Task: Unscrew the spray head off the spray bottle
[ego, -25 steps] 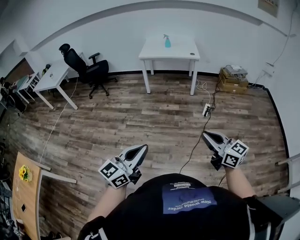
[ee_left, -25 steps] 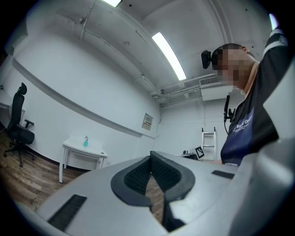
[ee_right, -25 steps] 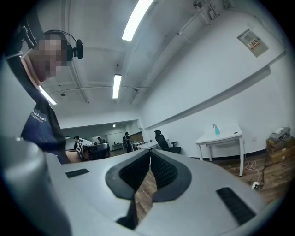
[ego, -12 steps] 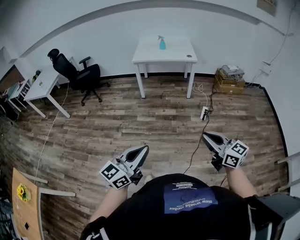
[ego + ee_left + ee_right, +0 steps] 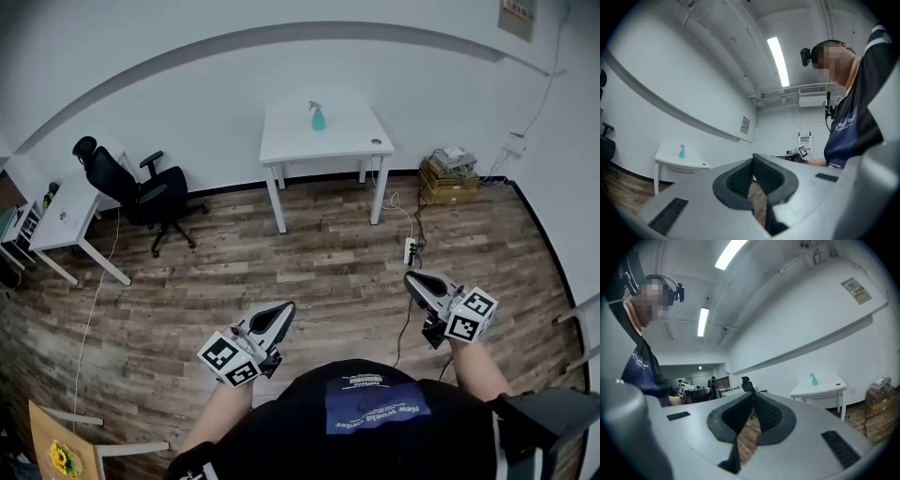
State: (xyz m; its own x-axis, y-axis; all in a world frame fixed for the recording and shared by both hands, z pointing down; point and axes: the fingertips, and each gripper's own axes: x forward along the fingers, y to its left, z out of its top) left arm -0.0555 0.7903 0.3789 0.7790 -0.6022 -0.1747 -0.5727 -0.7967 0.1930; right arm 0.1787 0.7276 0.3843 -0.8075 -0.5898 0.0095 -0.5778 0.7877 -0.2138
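Note:
A teal spray bottle (image 5: 318,117) with a pale spray head stands upright on a white table (image 5: 281,142) against the far wall. It shows small in the left gripper view as the spray bottle (image 5: 681,151) and in the right gripper view as the spray bottle (image 5: 813,379). My left gripper (image 5: 285,310) and right gripper (image 5: 411,278) are held low in front of the person's body, far from the table, over the wooden floor. Both are shut with nothing between their pads.
A black office chair (image 5: 131,192) and a white desk (image 5: 61,220) stand at the left. A cardboard box (image 5: 450,176) with items sits by the right wall. A power strip (image 5: 411,250) and its cable lie on the floor. A small dark thing (image 5: 376,142) lies on the table.
The table with the bottle has come closer and sits lower in the head view. The chair and desk have slid left. Both grippers stay shut in front of the body.

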